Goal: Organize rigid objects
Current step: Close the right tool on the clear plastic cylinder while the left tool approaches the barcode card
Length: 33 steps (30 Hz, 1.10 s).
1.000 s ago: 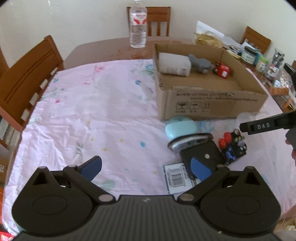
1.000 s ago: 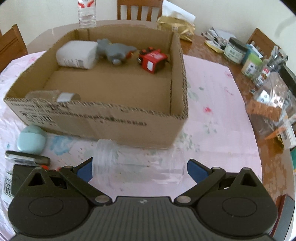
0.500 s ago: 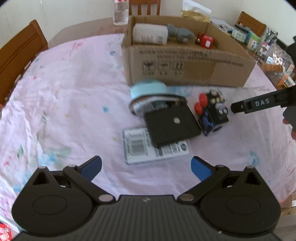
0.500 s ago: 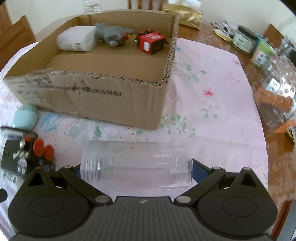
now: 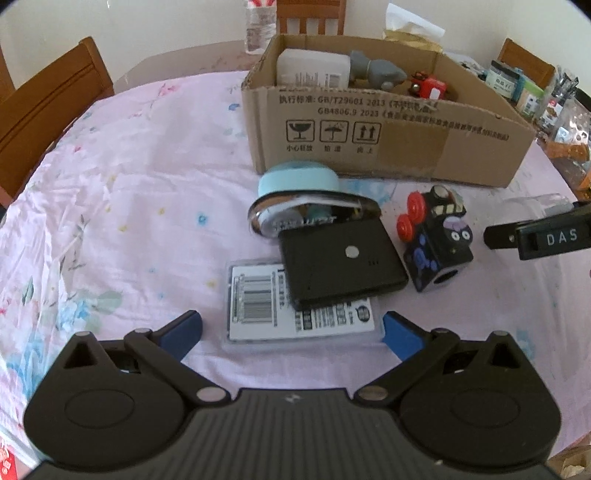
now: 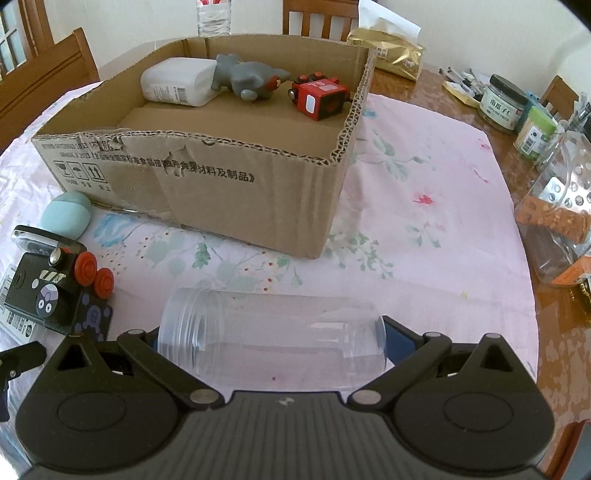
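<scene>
My right gripper (image 6: 271, 338) is shut on a clear plastic jar (image 6: 271, 332) held sideways above the cloth, in front of the cardboard box (image 6: 236, 188). The box holds a white bottle (image 6: 177, 86), a grey toy (image 6: 245, 77) and a red cube toy (image 6: 319, 99). My left gripper (image 5: 291, 330) is open and empty, just before a white barcode card (image 5: 258, 306) with a black flat box (image 5: 341, 262) on it. Beyond lie a silver case (image 5: 295, 210), a light-blue case (image 5: 295, 179) and a black toy train (image 5: 436, 236). The right gripper's finger (image 5: 539, 236) shows at the right.
A pink floral cloth (image 5: 129, 184) covers the round table. Wooden chairs (image 5: 48, 107) stand at the left and back. A water bottle (image 5: 258, 22) stands behind the box. Jars, bags and packets (image 6: 543, 147) crowd the table's right side.
My left gripper drew back and lower, so the black box and card now lie just ahead of its fingers. My right gripper, still holding the jar, rose and pulled back from the box.
</scene>
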Motion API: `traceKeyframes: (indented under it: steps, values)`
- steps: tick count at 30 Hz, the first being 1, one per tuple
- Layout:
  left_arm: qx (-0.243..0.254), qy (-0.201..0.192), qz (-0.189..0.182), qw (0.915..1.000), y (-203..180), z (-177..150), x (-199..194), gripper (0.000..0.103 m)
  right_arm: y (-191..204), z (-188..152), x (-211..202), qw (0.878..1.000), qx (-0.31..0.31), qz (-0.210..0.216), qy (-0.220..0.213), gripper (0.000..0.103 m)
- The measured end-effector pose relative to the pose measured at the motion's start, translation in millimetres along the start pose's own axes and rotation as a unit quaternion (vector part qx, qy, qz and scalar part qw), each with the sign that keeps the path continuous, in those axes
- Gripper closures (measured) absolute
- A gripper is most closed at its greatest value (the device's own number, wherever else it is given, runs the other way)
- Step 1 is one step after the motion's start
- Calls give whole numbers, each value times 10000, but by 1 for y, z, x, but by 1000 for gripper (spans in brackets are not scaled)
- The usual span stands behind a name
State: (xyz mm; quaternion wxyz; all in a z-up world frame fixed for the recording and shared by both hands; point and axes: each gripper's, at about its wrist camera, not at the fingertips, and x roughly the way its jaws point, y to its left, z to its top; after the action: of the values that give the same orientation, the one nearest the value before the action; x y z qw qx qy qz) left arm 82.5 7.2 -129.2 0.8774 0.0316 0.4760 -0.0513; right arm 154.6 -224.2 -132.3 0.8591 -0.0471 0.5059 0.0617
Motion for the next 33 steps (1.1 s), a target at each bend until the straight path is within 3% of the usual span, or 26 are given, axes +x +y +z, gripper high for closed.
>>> traceKeyframes:
  steps: [2,5,14,17,26,33]
  values:
    - [-14,-32,-31,10000,1,1,1,2,0,1,0,10000,7,-6,18,0]
    - [129,-149,-130,9997,-1,1,-2,14,1,1,1,10000,16,-11,49,0]
    - [275,60,-230,9993,12,-16,-18,14,1,2,0,10000,35,-21,65,0]
    - [246,77,-192,9995,18,-22,-21,9,1,2,1,10000,37,-21,62,0]
    - [176,-20,-60,9998,17,1,-11,6,1,1,0,10000,68,-44,58,0]
    - [-322,91,-39,9994,32,10,-4,6,1,-1,-1,9999,93,-60,43,0]
